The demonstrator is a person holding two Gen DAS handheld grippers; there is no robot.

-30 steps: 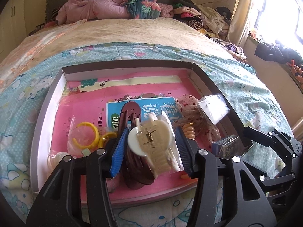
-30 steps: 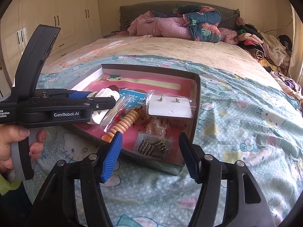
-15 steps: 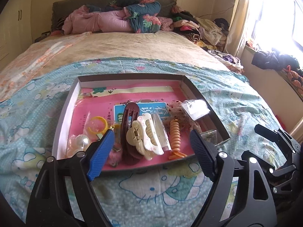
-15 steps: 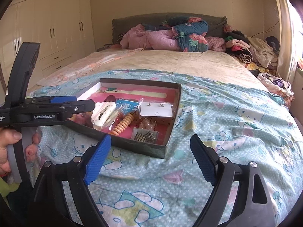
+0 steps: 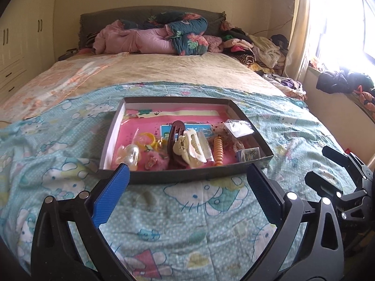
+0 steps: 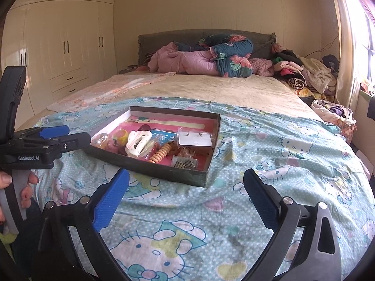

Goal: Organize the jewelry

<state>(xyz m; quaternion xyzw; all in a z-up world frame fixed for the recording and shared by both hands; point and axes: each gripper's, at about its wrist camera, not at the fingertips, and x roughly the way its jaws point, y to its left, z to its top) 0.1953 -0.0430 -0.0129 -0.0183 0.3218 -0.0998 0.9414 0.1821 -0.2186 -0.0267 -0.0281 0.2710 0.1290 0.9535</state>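
A shallow dark box (image 5: 187, 177) with a pink lining lies on the bed; it also shows in the right wrist view (image 6: 150, 166). In it lie a cream claw clip (image 5: 191, 147) (image 6: 138, 141) on a brown clip (image 5: 174, 132), an orange spiral tie (image 5: 218, 149) (image 6: 161, 152), yellow rings (image 5: 146, 138), a bagged earring card (image 5: 238, 127) (image 6: 196, 139) and a small bag of pins (image 5: 249, 153) (image 6: 184, 162). My left gripper (image 5: 186, 190) is open and empty, held back from the box's near edge. My right gripper (image 6: 186, 196) is open and empty, right of the box.
The box sits on a light blue cartoon-cat sheet (image 5: 187, 222) over a beige bedspread (image 5: 164, 68). Folded quilts (image 5: 164, 38) and a clothes pile (image 5: 253, 46) lie at the headboard. Wardrobes (image 6: 63, 44) stand left; a bright window (image 5: 339, 18) is right.
My left gripper let go of the cream claw clip in the box, opened wide and pulled back. My right gripper also drew back and up from the box.
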